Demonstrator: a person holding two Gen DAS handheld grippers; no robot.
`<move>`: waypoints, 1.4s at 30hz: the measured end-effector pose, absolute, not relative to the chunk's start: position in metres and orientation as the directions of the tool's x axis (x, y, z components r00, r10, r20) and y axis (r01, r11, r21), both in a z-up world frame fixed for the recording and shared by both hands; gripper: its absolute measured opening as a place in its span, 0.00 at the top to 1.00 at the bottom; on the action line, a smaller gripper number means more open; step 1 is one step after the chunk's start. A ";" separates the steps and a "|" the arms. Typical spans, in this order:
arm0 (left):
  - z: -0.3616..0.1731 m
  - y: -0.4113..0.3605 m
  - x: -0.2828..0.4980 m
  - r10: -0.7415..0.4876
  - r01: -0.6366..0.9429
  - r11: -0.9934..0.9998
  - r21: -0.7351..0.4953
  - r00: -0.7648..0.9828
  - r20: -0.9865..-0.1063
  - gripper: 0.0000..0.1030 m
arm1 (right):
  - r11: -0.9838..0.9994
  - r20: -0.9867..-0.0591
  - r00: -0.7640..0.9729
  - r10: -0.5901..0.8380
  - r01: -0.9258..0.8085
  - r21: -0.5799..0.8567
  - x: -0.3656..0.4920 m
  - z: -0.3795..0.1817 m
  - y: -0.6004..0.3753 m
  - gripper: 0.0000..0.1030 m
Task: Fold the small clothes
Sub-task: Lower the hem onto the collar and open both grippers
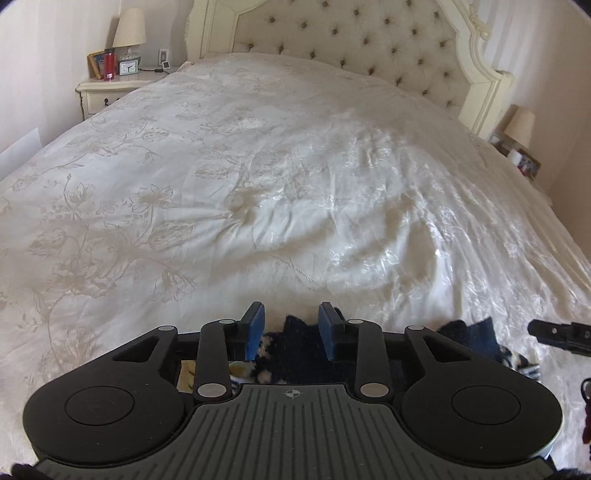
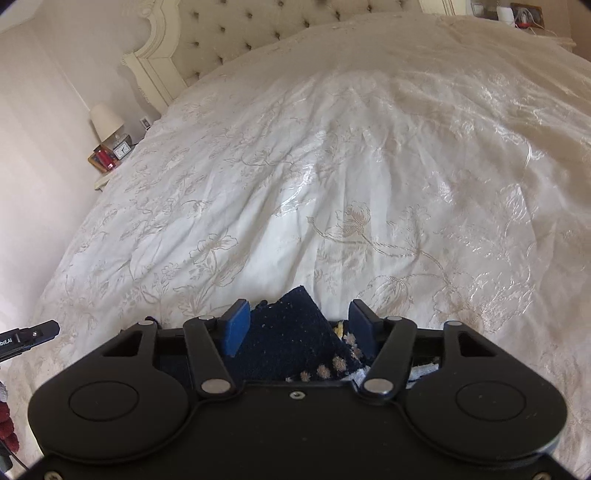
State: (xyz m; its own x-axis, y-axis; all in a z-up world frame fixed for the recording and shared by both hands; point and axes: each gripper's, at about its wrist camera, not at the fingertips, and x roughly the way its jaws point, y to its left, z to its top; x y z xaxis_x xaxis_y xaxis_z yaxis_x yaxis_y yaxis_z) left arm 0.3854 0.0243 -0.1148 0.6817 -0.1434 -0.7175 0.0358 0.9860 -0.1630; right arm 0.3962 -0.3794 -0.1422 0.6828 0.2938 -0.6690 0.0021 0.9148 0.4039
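Surface: a wide bed covered by a cream satin bedspread (image 1: 258, 177) with woven floral stems, puckered and creased around a dimple near its middle. Behind it stands a cream tufted headboard (image 1: 351, 48) in a carved frame. On your left side a cream bedside cabinet (image 1: 107, 90) carries a lamp with a pale shade (image 1: 129, 31), a red bottle (image 1: 109, 63), a small white-faced clock (image 1: 128, 67) and a framed picture, partly cut by the bottle. On the far side a second pale-shaded lamp (image 1: 520, 123) stands among small items too blurred to name.

The dark navy knitted garment with pale dotted and yellow patterning (image 2: 288, 343) lies on the near edge of the bedspread, directly under both tools. Your left hand-held gripper (image 1: 291, 326) has its blue pads (image 1: 255, 328) set apart, with navy cloth showing between them; whether they touch it cannot be told. Your right hand-held gripper (image 2: 295, 326) is spread wider, a peak of the garment rising between its pads, contact unclear.

Most of the garment is hidden under the black gripper bodies, so its shape and extent cannot be made out. Dark red fuzzy material at the lower left of the right view is cut off
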 end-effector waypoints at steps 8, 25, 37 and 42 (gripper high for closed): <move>-0.142 -0.017 0.332 -0.176 0.133 0.984 -0.121 0.570 -0.803 0.51 | 0.940 -0.723 0.613 0.318 -0.107 0.324 0.345 -0.143 -0.345 0.28; -0.205 -0.003 0.326 -0.018 0.106 0.994 0.033 0.444 -0.896 0.50 | 0.944 -0.853 0.478 0.209 -0.326 0.049 0.321 -0.196 -0.272 0.29; -0.203 -0.004 0.325 -0.005 0.125 0.991 0.056 0.441 -0.898 0.50 | 0.982 -0.867 0.492 0.077 -0.186 -0.018 0.332 -0.201 -0.334 0.31; -0.182 -0.004 0.322 -0.034 0.093 0.996 0.008 0.439 -0.898 0.51 | 0.982 -0.823 0.536 0.187 -0.103 0.156 0.314 -0.187 -0.357 0.25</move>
